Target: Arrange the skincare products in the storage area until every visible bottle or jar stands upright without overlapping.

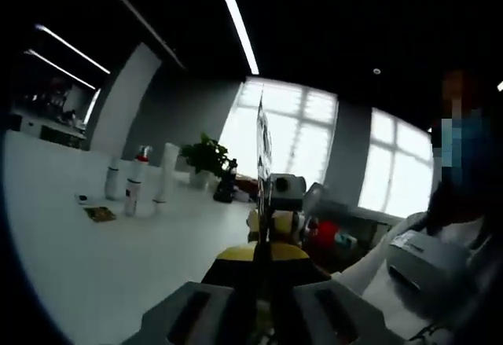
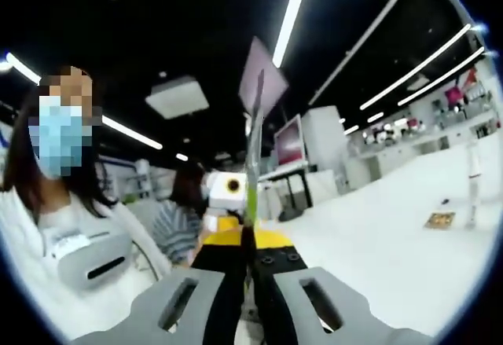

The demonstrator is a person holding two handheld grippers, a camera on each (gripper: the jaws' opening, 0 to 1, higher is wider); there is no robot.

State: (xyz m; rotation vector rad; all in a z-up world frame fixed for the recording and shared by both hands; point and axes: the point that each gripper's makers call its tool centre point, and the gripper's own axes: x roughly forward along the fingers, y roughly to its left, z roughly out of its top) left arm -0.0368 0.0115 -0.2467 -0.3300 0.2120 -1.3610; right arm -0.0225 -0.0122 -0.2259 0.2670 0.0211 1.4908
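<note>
White table (image 1: 102, 266) carries three upright skincare bottles (image 1: 135, 181) at nine o'clock in the left gripper view, while the left gripper (image 1: 263, 164) and right gripper (image 2: 253, 125) are each clamped on a thin card.

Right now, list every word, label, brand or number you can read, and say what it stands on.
None can be read.
Bottles on the white table: any labels are too blurred.
Flat card on the table: print too small.
Thin card between the right tool's jaws: seen nearly edge-on, no text legible.

Dark ceiling (image 1: 330, 15), strip lights (image 1: 234, 16), bright windows (image 1: 292, 129)
</note>
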